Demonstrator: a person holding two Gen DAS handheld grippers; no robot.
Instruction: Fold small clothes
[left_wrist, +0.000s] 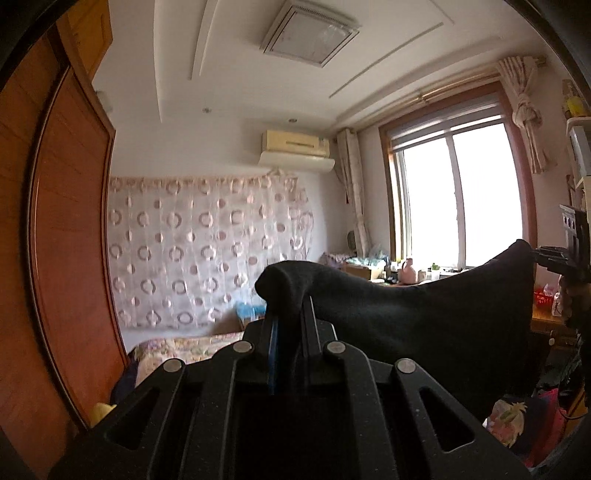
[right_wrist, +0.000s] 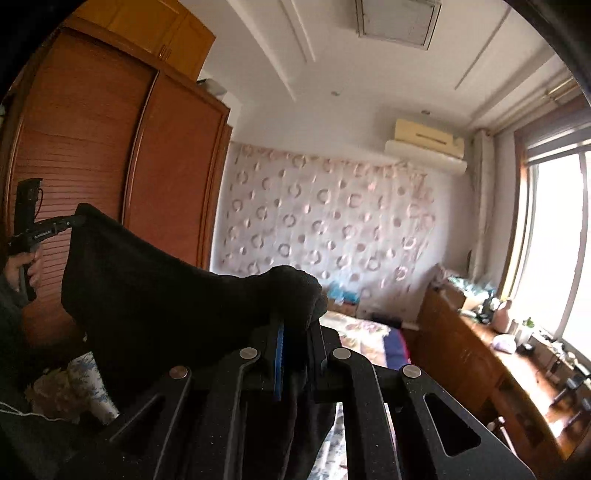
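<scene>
A small black garment (left_wrist: 424, 317) hangs stretched in the air between both grippers. My left gripper (left_wrist: 290, 306) is shut on one top corner of it, the cloth bunched over the fingertips. My right gripper (right_wrist: 295, 314) is shut on the other top corner of the black garment (right_wrist: 155, 295). The right gripper also shows at the right edge of the left wrist view (left_wrist: 535, 253), and the left gripper at the left of the right wrist view (right_wrist: 79, 219). The garment sags between the two held corners and hangs down below.
A wooden wardrobe (right_wrist: 110, 166) stands on the left. A bed with a floral cover (right_wrist: 365, 336) lies below. A patterned curtain (left_wrist: 207, 251) covers the far wall. A cluttered wooden desk (right_wrist: 480, 350) runs under the window (left_wrist: 458, 199).
</scene>
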